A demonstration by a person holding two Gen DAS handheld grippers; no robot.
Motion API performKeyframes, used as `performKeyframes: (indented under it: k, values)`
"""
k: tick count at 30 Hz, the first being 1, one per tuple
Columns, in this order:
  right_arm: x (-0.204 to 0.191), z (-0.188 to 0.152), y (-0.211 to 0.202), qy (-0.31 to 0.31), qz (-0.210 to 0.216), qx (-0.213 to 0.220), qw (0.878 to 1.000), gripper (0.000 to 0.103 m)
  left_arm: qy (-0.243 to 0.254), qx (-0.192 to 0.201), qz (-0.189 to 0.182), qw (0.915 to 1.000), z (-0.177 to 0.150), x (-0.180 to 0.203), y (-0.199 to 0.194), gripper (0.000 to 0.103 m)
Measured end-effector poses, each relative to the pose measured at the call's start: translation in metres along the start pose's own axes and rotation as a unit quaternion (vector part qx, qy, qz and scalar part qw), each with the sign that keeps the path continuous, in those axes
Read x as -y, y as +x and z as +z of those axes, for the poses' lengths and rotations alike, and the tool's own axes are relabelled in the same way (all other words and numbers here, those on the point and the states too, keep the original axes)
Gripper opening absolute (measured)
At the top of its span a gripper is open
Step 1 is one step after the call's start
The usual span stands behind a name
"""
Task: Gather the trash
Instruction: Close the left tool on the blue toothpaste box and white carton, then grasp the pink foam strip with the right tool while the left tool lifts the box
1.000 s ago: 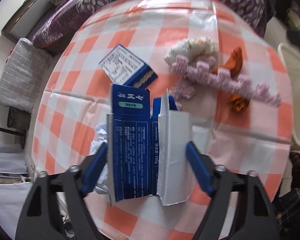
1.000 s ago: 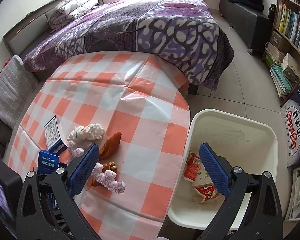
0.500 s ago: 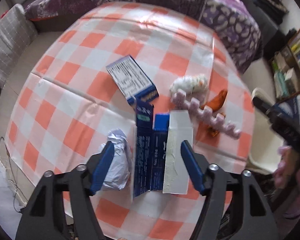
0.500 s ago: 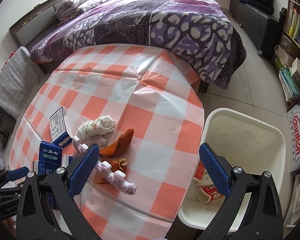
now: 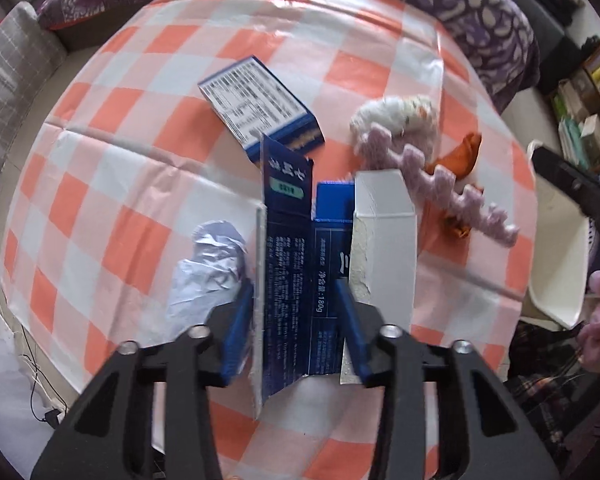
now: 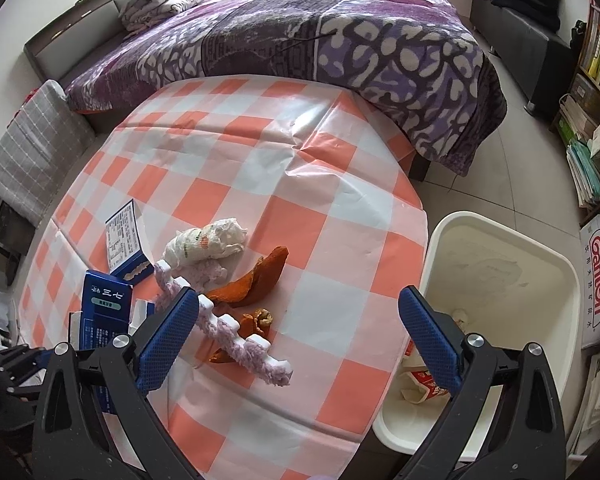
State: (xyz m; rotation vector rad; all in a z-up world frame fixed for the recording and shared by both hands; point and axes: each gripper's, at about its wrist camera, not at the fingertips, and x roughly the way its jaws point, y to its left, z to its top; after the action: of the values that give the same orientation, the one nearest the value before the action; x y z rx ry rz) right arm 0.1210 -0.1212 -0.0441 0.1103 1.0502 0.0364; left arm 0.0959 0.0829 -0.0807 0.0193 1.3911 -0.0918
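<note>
I'm mid-pickup on the flattened blue carton (image 5: 296, 280), low centre of the left view, on the checked worktop (image 5: 140, 200). My left tool (image 5: 296, 312) has just been closing and now pinches its blue panel. Next I'd lift it clear and carry it right to the white bin (image 6: 500, 280). Right tool (image 6: 300, 340) gapes empty.

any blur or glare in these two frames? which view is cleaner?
Left wrist view: slight motion blur, pink foam strip smeared, glare streaks on the checked tablecloth. Right wrist view: sharper, soft daylight sheen on the cloth, white bin evenly lit. Both show strong fisheye bending.
</note>
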Motion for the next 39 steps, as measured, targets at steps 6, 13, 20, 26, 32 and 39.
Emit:
performKeyframes:
  k: [6, 13, 20, 26, 32, 39]
  values:
    - [-0.007, 0.000, 0.003, -0.013, 0.008, -0.005, 1.000, 0.096, -0.016, 0.025, -0.030, 0.9991, -0.002, -0.014, -0.010, 0.004]
    - [-0.016, 0.003, 0.005, -0.047, 0.035, -0.016, 0.998, 0.096, -0.028, 0.082, -0.031, 0.9957, -0.003, -0.029, -0.047, 0.003]
    - [-0.045, -0.005, 0.013, -0.133, 0.033, -0.019, 0.990, 0.089, -0.096, 0.148, -0.015, 0.9843, 0.012, -0.068, -0.079, 0.003]
    - [-0.080, -0.020, 0.032, -0.226, 0.004, -0.030, 0.974, 0.070, -0.114, 0.165, -0.016, 0.9795, 0.016, -0.085, -0.090, 0.003]
    - [-0.104, -0.030, 0.046, -0.287, -0.028, -0.032, 0.957, 0.067, -0.119, 0.161, -0.020, 0.9796, 0.015, -0.092, -0.086, 0.003]
    - [-0.098, -0.015, 0.049, -0.229, 0.009, -0.037, 0.973, 0.012, -0.131, 0.161, -0.021, 0.9780, 0.014, -0.101, -0.082, 0.003]
